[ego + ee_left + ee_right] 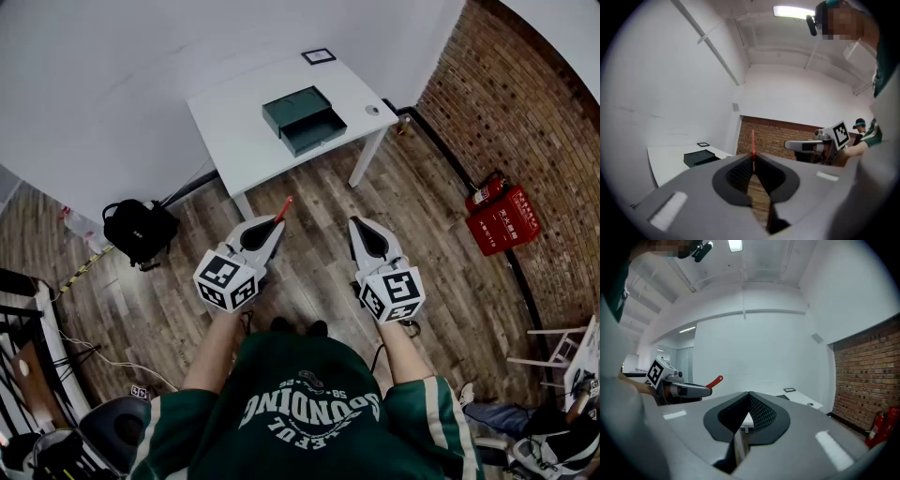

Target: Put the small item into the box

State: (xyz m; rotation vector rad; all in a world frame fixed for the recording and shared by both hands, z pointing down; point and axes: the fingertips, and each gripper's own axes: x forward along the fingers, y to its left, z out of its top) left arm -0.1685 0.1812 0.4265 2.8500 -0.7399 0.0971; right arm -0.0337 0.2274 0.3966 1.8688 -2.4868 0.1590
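A dark green box lies open on the white table across the room, with a small round item near the table's right edge. I stand well short of the table. My left gripper is shut on a thin red stick, which pokes up from the jaw tips in the left gripper view as the red stick. My right gripper is shut with nothing in it. In the right gripper view the right gripper points toward the table.
A black backpack sits on the wooden floor left of the table. A red fire-extinguisher box and an extinguisher stand by the brick wall at right. A small black frame lies at the table's far edge.
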